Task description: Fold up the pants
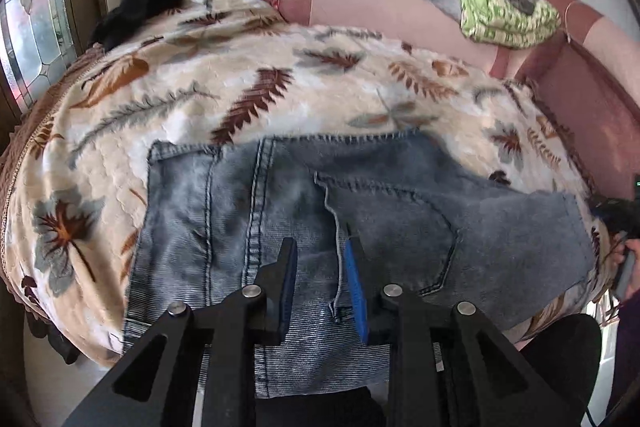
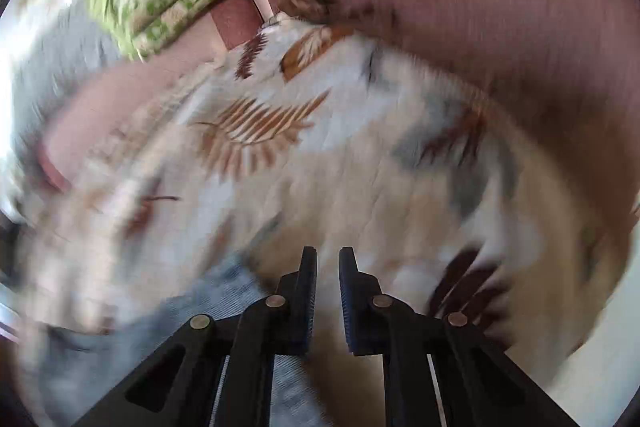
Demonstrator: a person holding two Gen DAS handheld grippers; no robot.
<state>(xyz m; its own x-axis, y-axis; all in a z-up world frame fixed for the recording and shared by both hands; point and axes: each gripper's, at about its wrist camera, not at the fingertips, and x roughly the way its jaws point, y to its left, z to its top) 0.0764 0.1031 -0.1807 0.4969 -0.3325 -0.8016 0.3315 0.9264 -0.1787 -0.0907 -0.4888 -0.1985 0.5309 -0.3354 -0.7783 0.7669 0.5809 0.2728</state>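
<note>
Faded blue jeans point(image 1: 360, 211) lie folded into a compact block on a leaf-print blanket point(image 1: 248, 83) spread over a pink sofa point(image 1: 400, 7). The left hand-held gripper point(image 1: 322, 247) hangs directly over the denim, jaws narrowly apart and empty; a loose flap edge runs between them, and the back pocket sits just to its right.

The right hand-held gripper point(image 2: 328, 255) is also narrowly parted and holds nothing. Bare blanket lies ahead of it, with a denim corner below and to its left. This view is heavily blurred, suggesting fast motion.

Risks, as I judge them: a hurried grab may catch blanket pile along with denim, or take only the top layer, pulling the fold askew. The bundle sits near the cushion's front edge and might slide off.
</note>
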